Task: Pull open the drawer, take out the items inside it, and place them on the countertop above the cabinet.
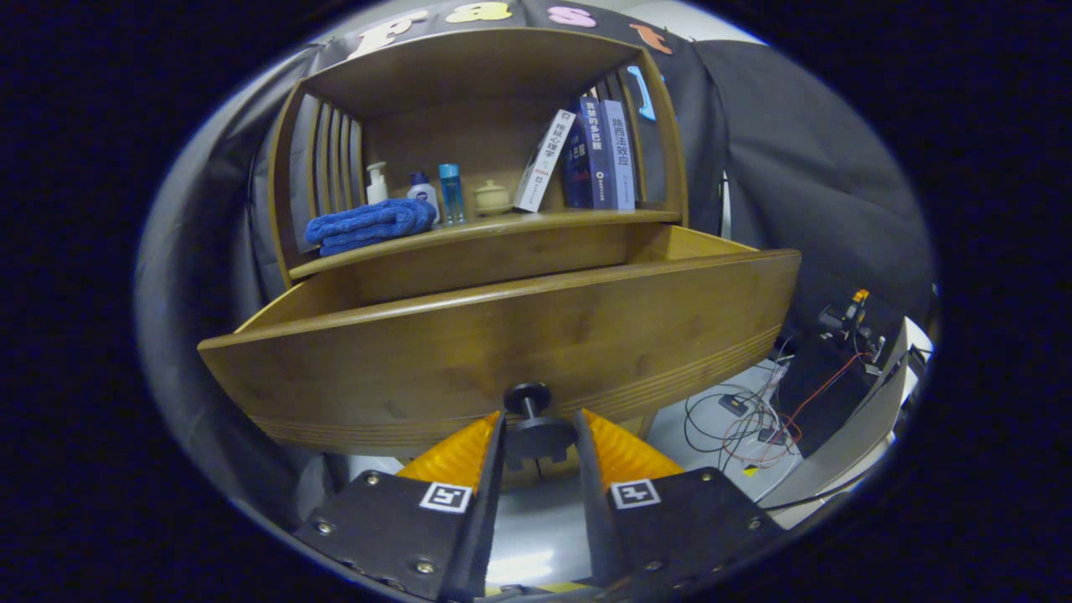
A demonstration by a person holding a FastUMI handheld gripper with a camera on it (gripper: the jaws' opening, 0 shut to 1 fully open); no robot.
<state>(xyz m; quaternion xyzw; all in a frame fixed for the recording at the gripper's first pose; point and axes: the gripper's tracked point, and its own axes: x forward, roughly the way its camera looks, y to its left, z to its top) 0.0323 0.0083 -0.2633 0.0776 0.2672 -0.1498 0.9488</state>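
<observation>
A dark cloth-walled booth with a brown wooden cabinet [494, 126] whose wide wooden drawer [502, 335] stands pulled out.

The gripper [540, 440] is clenched on the drawer's small round dark knob [536, 427], one finger pressing each side of it. What lies inside the drawer is hidden behind its front panel. On the countertop above sit one folded blue towel [368, 224], three small bottles [423, 193], one pale lidded jar [492, 198] and three books [586, 155], one leaning. Loose cables [745, 419] lie on the pale floor.
</observation>
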